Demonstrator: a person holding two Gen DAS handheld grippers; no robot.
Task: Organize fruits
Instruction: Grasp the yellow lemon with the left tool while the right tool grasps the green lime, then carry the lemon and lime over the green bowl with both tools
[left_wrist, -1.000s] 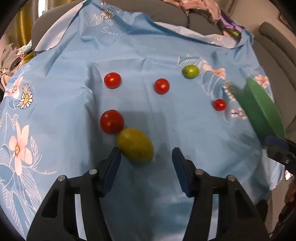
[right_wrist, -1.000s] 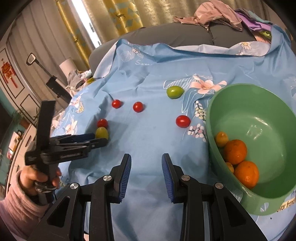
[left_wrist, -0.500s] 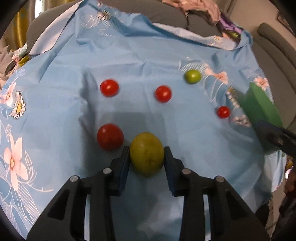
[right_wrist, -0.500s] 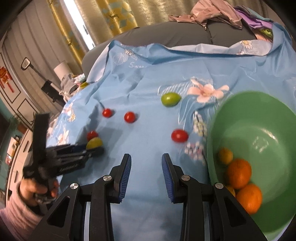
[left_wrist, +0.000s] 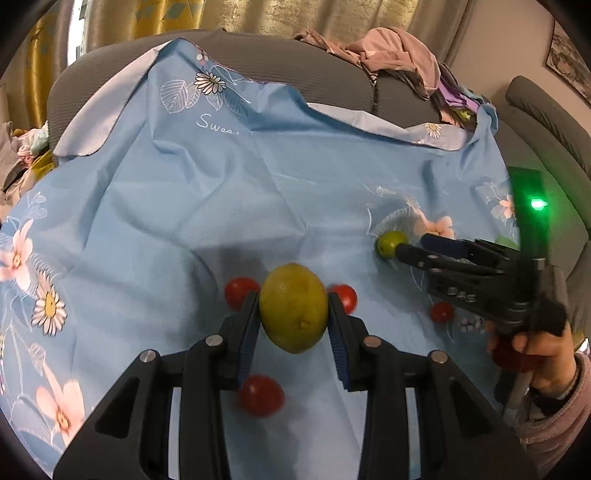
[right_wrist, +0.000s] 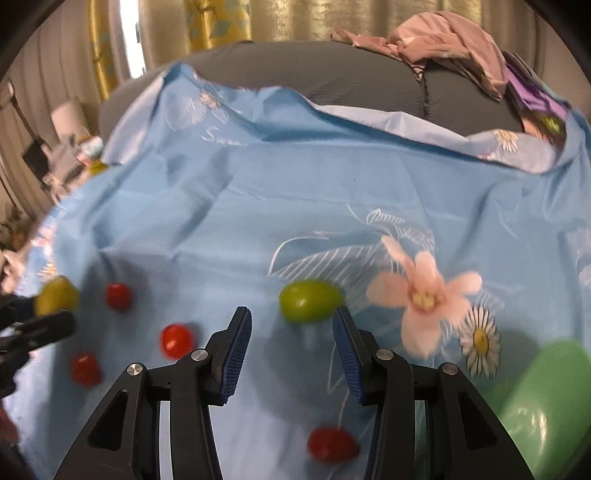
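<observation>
— Left wrist view, what there?

— Left gripper (left_wrist: 293, 325) at lower centre, pinching the yellow-green lemon (left_wrist: 293, 307) across its middle, one pad on each flank. Lifted clear of the blue floral cloth (left_wrist: 184, 177), by the look of it. Three cherry tomatoes close round it: one peeking out at its left (left_wrist: 241, 291), one at its right (left_wrist: 343, 297), one lower down between the fingers (left_wrist: 260, 395). A fourth (left_wrist: 442, 311) further right. Right gripper (left_wrist: 400, 251) reaching in from the right edge, tips just at a small green fruit (left_wrist: 389, 243).

— Handling of the lemon?

— Probably firm and fairly light, rind waxy enough to slip if squeezed near the pointed ends. Hold across the widest part, as now, looks the safe one. Tomatoes likely soft and thin-skinned; gentle pressure only.

— Right wrist view?

— Blurred. Right gripper (right_wrist: 291, 332) spread wide at lower centre, the small green fruit (right_wrist: 311, 301) lying on the cloth (right_wrist: 332, 184) just ahead of the pads, not yet between them. Oval, smooth, liable to roll; best taken across its short axis. Cherry tomatoes at left (right_wrist: 118, 296), (right_wrist: 176, 340), (right_wrist: 86, 368) and bottom centre (right_wrist: 331, 443). Lemon (right_wrist: 57, 295) at far left edge, in the other gripper.

— Containers?

— Green bowl (right_wrist: 546, 391) at lower right corner, only part of its rim and wall showing. Contents not visible from here.
</observation>
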